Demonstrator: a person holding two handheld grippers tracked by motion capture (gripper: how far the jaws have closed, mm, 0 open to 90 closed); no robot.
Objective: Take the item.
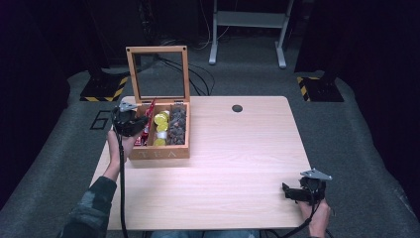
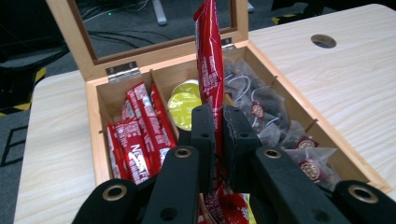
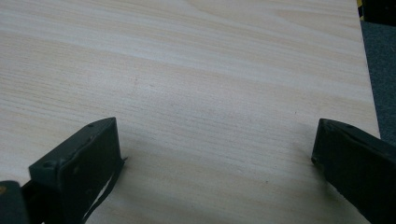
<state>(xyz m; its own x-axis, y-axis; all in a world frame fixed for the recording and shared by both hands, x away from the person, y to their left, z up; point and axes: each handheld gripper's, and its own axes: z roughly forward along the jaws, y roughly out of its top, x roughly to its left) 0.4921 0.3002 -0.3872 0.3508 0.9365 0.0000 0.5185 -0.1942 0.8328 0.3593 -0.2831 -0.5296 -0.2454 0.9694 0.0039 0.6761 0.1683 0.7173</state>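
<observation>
My left gripper (image 2: 218,122) clamps a glossy red sachet (image 2: 209,60) upright; right gripper (image 3: 215,154) gapes over pale wood table (image 3: 210,70), dark room

A pale wooden table (image 1: 237,158) has a small round hole (image 1: 237,108) near its far edge. Beyond it, on grey carpet (image 1: 247,74), stand the white legs of a frame (image 1: 247,29), black cables (image 1: 198,74), and two black bases edged with yellow-and-black striped tape (image 1: 105,89).
</observation>
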